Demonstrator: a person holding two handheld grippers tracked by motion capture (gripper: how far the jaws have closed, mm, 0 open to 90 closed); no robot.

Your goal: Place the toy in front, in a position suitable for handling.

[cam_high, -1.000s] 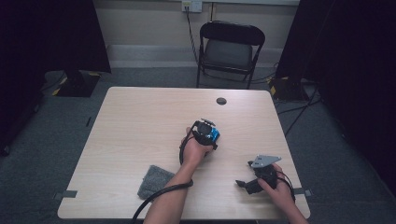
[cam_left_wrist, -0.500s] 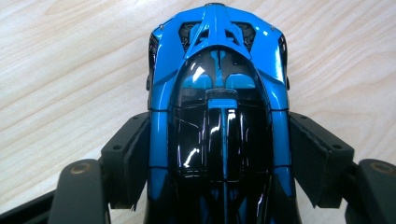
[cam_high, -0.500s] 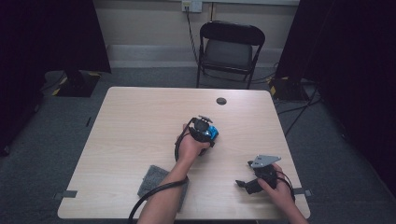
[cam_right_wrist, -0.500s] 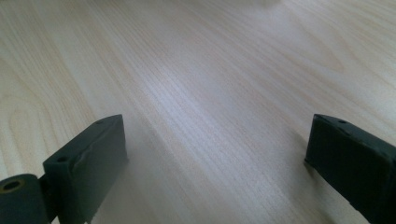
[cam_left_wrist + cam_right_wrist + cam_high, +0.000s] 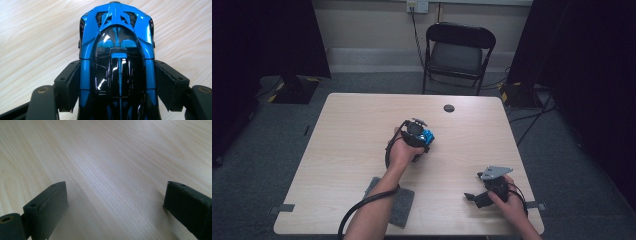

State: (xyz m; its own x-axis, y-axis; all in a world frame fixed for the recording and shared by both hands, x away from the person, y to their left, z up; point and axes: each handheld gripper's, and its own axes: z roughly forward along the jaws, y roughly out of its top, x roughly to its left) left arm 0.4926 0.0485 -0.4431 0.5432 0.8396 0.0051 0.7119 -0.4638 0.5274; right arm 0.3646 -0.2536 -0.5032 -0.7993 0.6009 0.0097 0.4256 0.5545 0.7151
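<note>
A glossy blue and black toy car (image 5: 116, 50) sits nose-forward between my left gripper's (image 5: 117, 68) jaws, whose pads press on its two sides. In the high view the left gripper (image 5: 418, 137) holds the car (image 5: 428, 135) just above the middle of the wooden table (image 5: 357, 125), the hand wrapped around it. My right gripper (image 5: 471, 197) rests near the front right corner with its grey plate on top, jaws pointing left. In its own view the right gripper (image 5: 116, 188) stands wide open, with bare tabletop between the pads.
A grey felt pad (image 5: 389, 196) lies near the front edge under the left forearm. A small black disc (image 5: 449, 108) sits at the far side of the table. A black folding chair (image 5: 459, 50) stands behind the table.
My left hand has lifted the car a little and carried it slightly left and away from the person. The right gripper has stayed put.
</note>
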